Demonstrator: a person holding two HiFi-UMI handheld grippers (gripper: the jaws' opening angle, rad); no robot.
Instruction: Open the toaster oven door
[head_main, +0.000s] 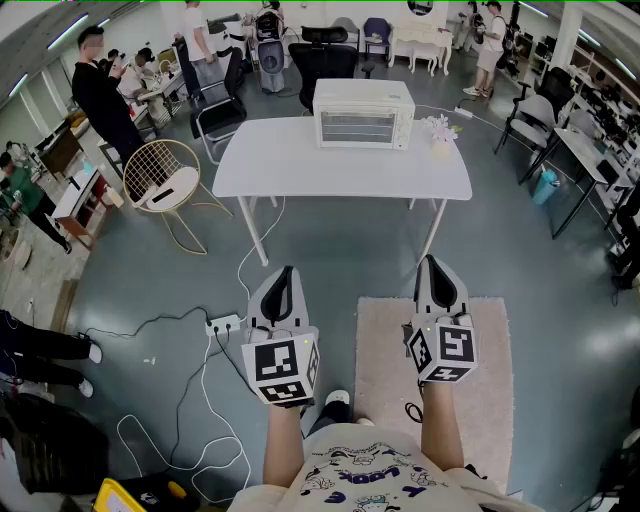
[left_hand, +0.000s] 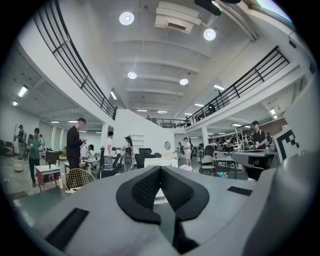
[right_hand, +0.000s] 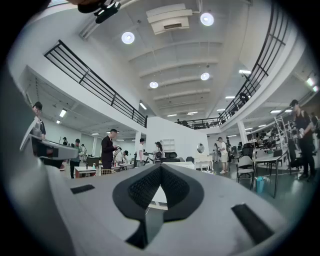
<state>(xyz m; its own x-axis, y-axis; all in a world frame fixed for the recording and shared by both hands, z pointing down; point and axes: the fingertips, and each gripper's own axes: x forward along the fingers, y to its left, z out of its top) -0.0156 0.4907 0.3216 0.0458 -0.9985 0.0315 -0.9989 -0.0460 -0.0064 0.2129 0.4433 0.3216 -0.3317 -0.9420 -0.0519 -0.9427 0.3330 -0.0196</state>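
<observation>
Facing table (head_main: 300, 165): well ahead, across open floor.
Toaster oven (head_main: 363, 115): at the table's far edge, right of middle; door toward the near side, long axis left-right.
Right claw (head_main: 432, 262): jaws together, empty, level; probably marginally nearer.
Left claw (head_main: 285, 272): jaws together, empty.

Looks like a huge open-plan office. Grey floor (head_main: 340, 250) with a beige rug (head_main: 385, 380) up close, white power strip (head_main: 224, 324) and loose cables just left of it. White tabletop (head_main: 300, 165) mid-room, gold wire chair (head_main: 160, 178) beside it, black office chairs (head_main: 322, 60) behind. Round ceiling lights (left_hand: 126, 18) and black mezzanine railings (left_hand: 80, 75) overhead.
</observation>
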